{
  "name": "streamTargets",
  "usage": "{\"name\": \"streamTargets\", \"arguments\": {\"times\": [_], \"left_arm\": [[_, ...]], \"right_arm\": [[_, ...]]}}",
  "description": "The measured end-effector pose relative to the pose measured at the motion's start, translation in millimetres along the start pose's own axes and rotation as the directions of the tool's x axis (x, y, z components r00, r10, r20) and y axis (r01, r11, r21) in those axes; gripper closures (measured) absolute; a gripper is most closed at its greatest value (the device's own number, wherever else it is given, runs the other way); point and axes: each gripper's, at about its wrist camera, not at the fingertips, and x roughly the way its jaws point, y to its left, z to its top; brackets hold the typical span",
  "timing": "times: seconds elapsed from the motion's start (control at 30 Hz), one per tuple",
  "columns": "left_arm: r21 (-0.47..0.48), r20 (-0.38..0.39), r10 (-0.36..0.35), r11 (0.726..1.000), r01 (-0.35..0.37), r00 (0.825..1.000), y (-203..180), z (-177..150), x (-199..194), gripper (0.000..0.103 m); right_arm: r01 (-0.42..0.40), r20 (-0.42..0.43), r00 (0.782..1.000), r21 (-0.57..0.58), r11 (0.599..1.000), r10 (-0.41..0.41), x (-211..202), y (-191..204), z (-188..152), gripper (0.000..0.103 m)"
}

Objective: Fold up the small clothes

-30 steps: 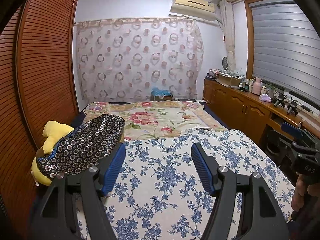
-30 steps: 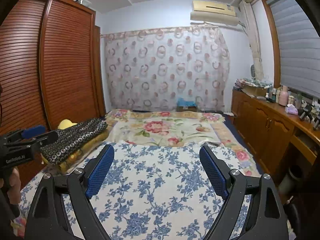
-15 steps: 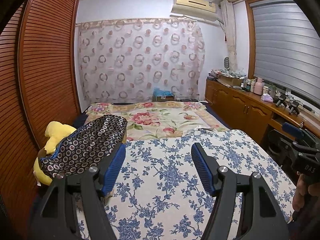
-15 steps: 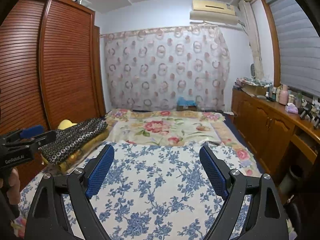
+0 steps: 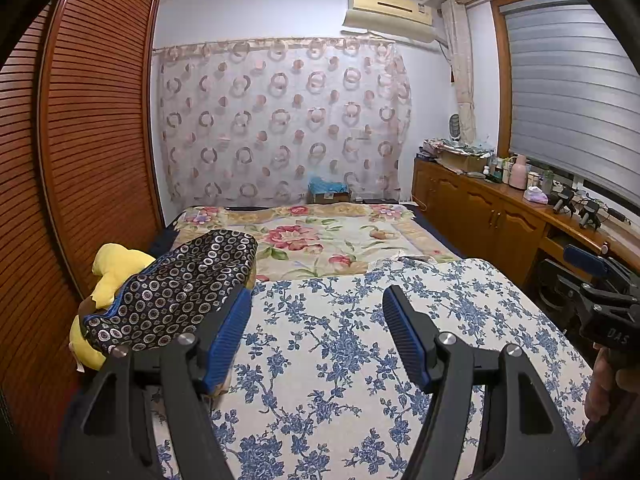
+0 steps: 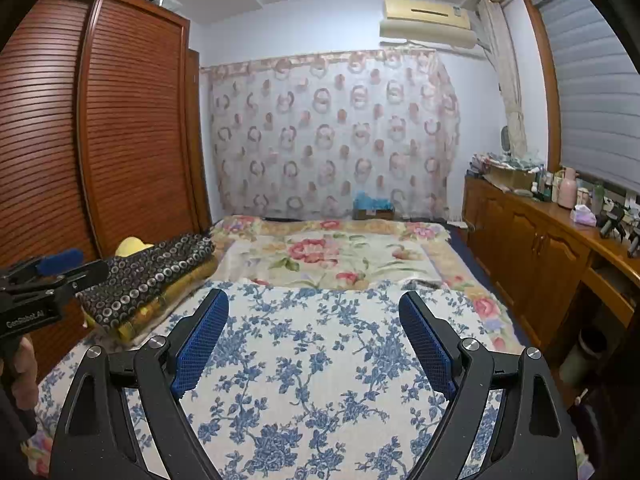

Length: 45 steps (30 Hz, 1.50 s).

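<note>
Bedroom scene: left gripper (image 5: pixel 316 336) and right gripper (image 6: pixel 314 340) hover above blue-floral cloth (image 6: pixel 320 360) on bed (image 6: pixel 340 252), jaws spread, gripping nothing. Dark ring-patterned bundle (image 5: pixel 176 292) at left.

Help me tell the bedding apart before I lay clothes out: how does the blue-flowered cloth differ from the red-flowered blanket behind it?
The blue-flowered cloth has small blue sprigs on white; the red-flowered blanket has large red blooms on cream with a yellowish border. The blue-flowered cloth lies nearest, under both open tools; the red-flowered blanket lies beyond, toward the curtain. Both lie spread flat on the bed.
</note>
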Motion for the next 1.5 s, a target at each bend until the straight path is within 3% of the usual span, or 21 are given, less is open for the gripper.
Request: {"name": "streamTargets", "arguments": {"times": [1.5], "left_arm": [[0.002, 0.010, 0.007, 1.000, -0.007, 1.000, 7.2, 1.5, -3.2, 0.035]], "right_arm": [[-0.001, -0.002, 1.000, 0.003, 1.000, 0.001, -0.4, -1.1, 2.0, 0.014]]}}
